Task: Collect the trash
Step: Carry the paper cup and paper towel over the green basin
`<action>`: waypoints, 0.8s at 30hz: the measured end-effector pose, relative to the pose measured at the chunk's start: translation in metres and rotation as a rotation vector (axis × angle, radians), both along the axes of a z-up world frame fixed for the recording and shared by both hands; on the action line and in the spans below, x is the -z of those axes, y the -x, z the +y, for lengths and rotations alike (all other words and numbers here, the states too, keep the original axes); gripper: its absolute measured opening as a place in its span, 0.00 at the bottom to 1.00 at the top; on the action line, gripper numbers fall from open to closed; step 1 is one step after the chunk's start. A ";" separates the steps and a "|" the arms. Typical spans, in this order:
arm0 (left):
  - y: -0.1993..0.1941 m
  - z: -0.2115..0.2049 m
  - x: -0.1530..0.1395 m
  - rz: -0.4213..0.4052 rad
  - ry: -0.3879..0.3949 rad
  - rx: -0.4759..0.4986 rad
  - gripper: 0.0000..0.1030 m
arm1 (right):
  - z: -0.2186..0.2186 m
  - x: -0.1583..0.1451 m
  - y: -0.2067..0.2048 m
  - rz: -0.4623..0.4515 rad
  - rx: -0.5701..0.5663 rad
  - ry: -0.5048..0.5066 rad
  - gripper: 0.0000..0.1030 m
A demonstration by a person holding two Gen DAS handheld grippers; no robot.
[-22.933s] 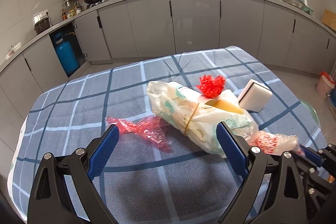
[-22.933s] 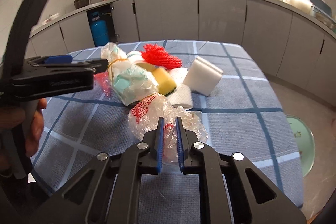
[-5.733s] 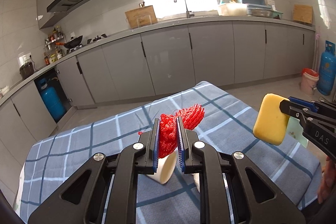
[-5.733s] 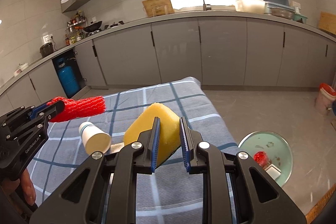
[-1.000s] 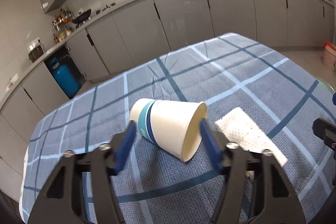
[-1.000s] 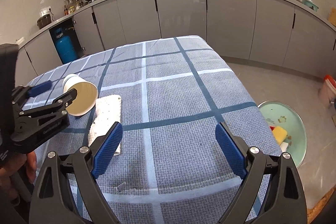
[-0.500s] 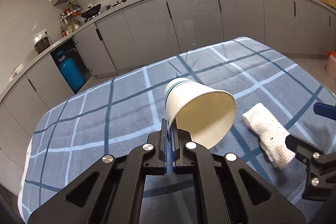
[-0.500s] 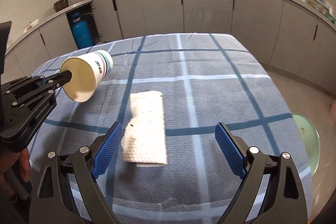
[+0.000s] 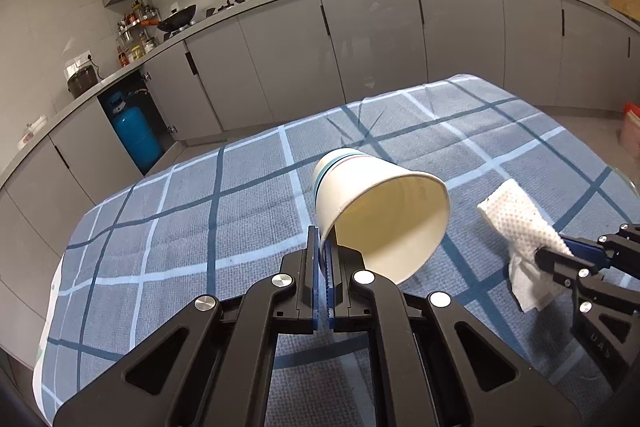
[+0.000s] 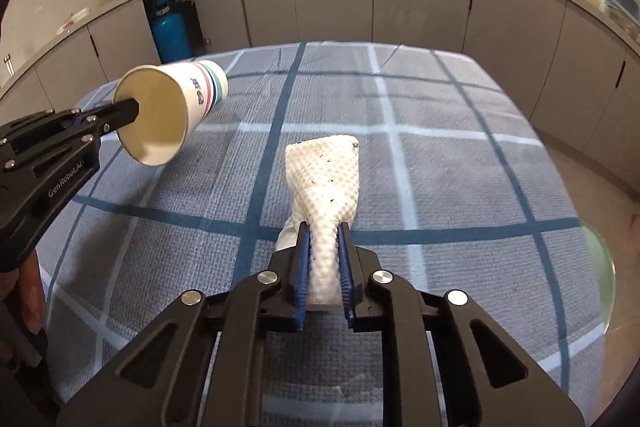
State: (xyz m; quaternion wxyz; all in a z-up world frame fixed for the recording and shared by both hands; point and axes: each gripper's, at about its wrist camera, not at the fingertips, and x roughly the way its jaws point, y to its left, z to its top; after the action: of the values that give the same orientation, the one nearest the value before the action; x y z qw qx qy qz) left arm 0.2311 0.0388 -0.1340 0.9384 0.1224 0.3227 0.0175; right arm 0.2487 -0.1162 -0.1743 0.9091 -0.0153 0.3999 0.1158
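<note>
Both grippers loaded: cup in left, paper towel in right.

My left gripper [image 9: 322, 254] pinches the rim of the paper cup [image 9: 372, 201], held tipped above the checked tablecloth [image 9: 200, 211]. My right gripper [image 10: 323, 259] jaws have just been closing and now squeeze the folded paper towel [image 10: 326, 187], its far end on the cloth.
</note>
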 end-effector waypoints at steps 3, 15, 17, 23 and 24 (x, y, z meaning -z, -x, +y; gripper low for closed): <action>0.002 -0.010 -0.011 -0.027 -0.002 0.021 0.04 | -0.016 -0.015 0.008 -0.044 0.039 -0.004 0.14; 0.011 -0.078 -0.046 -0.116 -0.009 0.172 0.04 | -0.082 -0.062 0.039 -0.162 0.197 -0.010 0.14; 0.012 -0.087 -0.049 -0.125 -0.010 0.193 0.04 | -0.093 -0.066 0.043 -0.171 0.222 -0.011 0.14; 0.013 -0.116 -0.057 -0.146 -0.012 0.258 0.04 | -0.120 -0.073 0.052 -0.197 0.294 -0.021 0.14; 0.014 -0.120 -0.058 -0.149 -0.011 0.268 0.04 | -0.123 -0.074 0.053 -0.201 0.301 -0.021 0.14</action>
State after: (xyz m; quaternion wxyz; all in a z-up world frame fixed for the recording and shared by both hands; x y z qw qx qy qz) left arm 0.2175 -0.0814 -0.0759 0.9530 0.1681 0.2326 -0.0971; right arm 0.1952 -0.2387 -0.1000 0.9516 0.0428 0.3038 -0.0192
